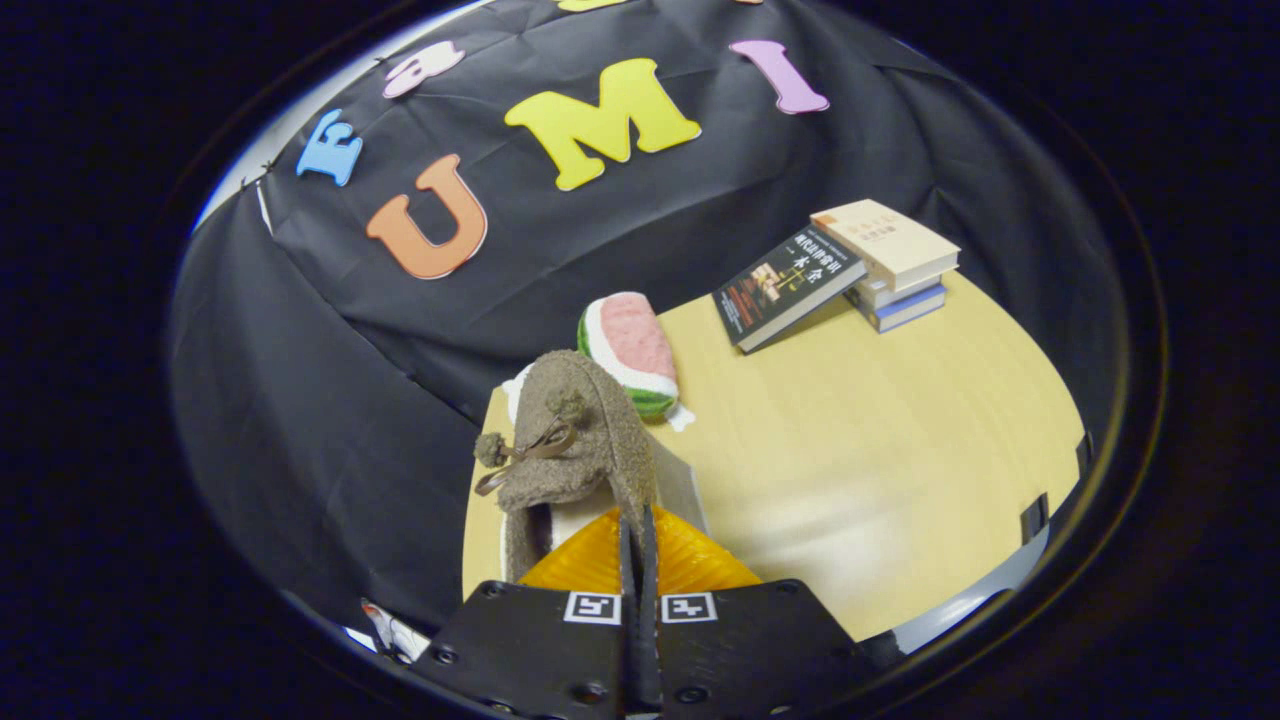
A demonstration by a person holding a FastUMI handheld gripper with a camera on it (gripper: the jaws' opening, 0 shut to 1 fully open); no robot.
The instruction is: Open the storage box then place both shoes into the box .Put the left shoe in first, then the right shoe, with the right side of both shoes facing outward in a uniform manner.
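Gripper view: at 12 o'clock, directly ahead of the tongs (637,535), hangs a brown fleece slipper (575,450), its collar edge clamped between the closed fingers. Long axis runs away from them, toe farthest, bow at 11 o'clock. Below lies the worktop (880,450); the watermelon plush (632,352) sits beyond.

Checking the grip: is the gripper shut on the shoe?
Shut on the shoe: the gripper has its fingers pressed together on the shoe's collar edge, lifting it.
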